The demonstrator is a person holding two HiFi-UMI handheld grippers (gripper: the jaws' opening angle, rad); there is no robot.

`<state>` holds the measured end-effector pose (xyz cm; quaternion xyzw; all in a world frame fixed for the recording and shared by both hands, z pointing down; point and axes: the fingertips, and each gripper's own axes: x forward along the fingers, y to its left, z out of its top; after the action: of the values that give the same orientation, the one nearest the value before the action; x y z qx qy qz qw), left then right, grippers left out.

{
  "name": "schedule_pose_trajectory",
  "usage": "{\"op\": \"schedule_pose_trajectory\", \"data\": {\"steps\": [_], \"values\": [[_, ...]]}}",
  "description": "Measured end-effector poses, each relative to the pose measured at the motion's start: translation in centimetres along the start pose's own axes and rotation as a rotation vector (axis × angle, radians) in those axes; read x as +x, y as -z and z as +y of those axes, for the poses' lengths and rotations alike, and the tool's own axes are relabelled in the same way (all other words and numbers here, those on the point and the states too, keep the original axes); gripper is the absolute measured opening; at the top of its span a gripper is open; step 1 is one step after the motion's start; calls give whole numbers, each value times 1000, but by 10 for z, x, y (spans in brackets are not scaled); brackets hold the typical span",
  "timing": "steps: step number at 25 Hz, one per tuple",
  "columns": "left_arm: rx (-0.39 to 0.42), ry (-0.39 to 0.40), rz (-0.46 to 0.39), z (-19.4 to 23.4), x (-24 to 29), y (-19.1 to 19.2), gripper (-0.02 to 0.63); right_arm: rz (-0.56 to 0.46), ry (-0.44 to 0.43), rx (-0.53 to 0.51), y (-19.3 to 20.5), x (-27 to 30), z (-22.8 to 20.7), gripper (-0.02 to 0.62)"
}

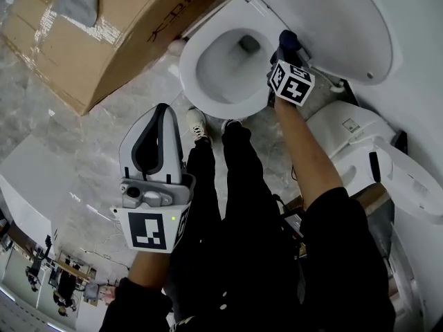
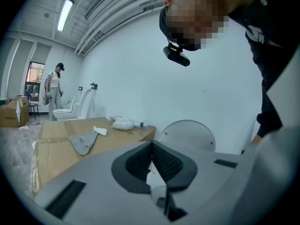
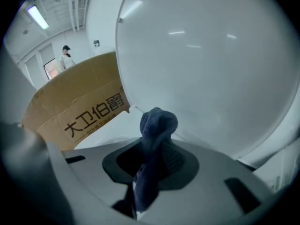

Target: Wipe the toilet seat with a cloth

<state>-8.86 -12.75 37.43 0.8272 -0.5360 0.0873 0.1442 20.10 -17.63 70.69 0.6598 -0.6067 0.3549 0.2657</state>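
Right claw (image 3: pixel 157 156) pinching cloth (image 3: pixel 158 123), long axis along claw (tip toward lid (image 3: pixel 211 69)).

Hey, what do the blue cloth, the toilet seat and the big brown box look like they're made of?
Cloth: soft knitted textile, matte dark blue; a ribbed weave and limp folds show.
Toilet seat: probably hard plastic, smooth glossy white with soft reflections; the exact material can't be confirmed from its look.
Box: cardboard, matte brown, with folded edges and characters printed on its side.

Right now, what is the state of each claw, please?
Left claw: closed, holding nothing.
Right claw: closed on the blue cloth.
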Motion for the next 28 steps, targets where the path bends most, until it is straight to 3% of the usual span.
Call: {"op": "schedule_pose_trajectory", "data": {"steps": [9,15,22,28], "values": [[43,38,-81,-20,-8,-83,11,-123,-225,-282,-63,-112,32,84],[48,59,-120,-29,-25,-124,11,-284,-307,-362,-130,-204,49,84],[51,69,-176,-38,-58,-181,11,-477,-341,-409,-193,-325,41,84],[49,63,-256,-26,-82,-225,11,-647,-305,-412,-247,-407,26,84]]}}
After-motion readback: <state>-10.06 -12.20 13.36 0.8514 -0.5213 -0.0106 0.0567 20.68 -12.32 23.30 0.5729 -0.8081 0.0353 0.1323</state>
